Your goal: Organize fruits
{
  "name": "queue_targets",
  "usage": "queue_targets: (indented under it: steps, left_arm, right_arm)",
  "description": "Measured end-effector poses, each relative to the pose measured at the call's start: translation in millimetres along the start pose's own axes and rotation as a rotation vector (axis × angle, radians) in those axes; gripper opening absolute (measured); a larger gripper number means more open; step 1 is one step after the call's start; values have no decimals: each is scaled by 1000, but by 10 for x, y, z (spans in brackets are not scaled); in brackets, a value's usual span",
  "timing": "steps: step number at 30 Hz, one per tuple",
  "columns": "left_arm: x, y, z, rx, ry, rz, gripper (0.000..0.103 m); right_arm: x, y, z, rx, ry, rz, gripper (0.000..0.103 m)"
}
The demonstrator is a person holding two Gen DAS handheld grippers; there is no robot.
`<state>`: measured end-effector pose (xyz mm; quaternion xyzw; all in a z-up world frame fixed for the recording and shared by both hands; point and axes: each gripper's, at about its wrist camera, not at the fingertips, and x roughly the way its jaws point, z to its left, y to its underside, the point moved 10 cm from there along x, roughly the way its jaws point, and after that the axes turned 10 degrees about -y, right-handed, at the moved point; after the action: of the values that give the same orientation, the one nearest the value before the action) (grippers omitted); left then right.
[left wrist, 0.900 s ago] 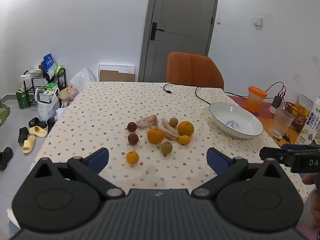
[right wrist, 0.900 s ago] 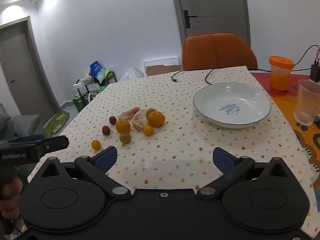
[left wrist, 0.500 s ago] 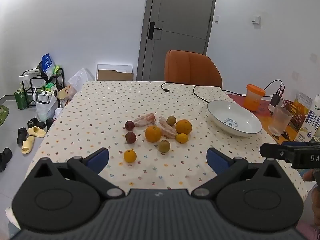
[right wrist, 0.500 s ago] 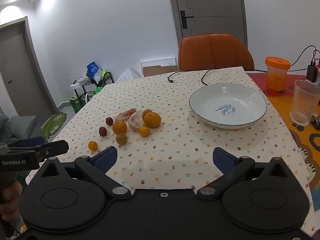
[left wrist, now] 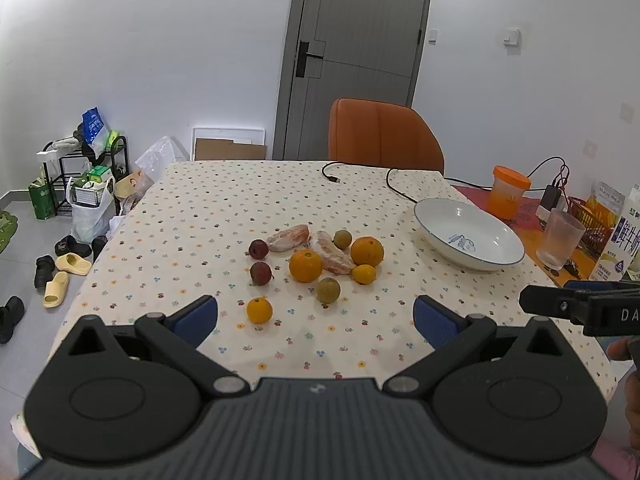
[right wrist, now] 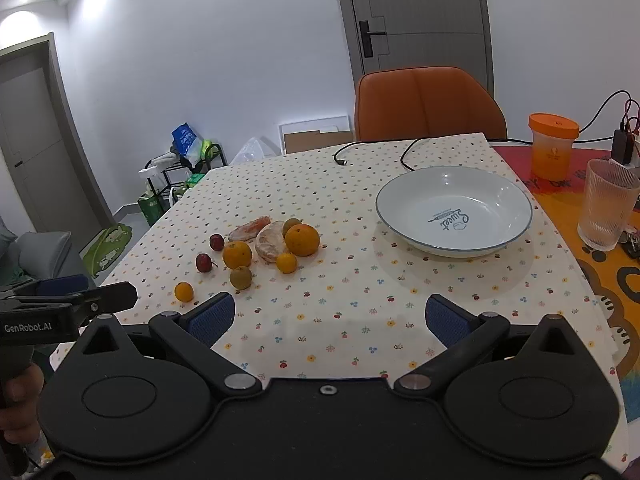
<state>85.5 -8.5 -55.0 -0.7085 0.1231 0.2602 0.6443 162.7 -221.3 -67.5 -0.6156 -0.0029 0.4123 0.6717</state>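
the white milk carton (left wrist: 626, 240) with blue print is cut off by the left wrist view's right edge. the small green-brown round fruit (right wrist: 291, 224) sits half hidden behind the large orange (right wrist: 303, 239). the black charger (right wrist: 622, 146) is clipped at the right wrist view's right edge.

A lived-in home dining room.

Ahead of the claw stands a dining table (left wrist: 208, 216) under a cloth printed with small fruit, with an orange upholstered chair (left wrist: 384, 136) pushed in at its far side and a grey interior door (left wrist: 356, 40) with a lever handle behind that. Far off to the left, slippers and shoes (left wrist: 64, 268) lie scattered on the tiled floor beside a small black rack (left wrist: 80, 168) stuffed with bags and packets. To the right, at the table's far edge, sit an orange-lidded jar (right wrist: 552, 144), a ribbed drinking glass (right wrist: 608, 204), a milk carton (left wrist: 626, 236) and a plugged-in charger with trailing cable (left wrist: 554, 196), all everyday household clutter.
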Motion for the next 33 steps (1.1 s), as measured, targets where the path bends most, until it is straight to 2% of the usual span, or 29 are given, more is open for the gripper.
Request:
queue_targets:
  steps: [25, 33]
  left_arm:
    - [23, 5, -5, 20, -4, 0, 103]
    - [87, 12, -23, 22, -5, 23, 103]
  right_arm:
    - [-1, -16, -4, -3, 7, -7, 103]
    - [63, -29, -67, 9, 1, 6, 103]
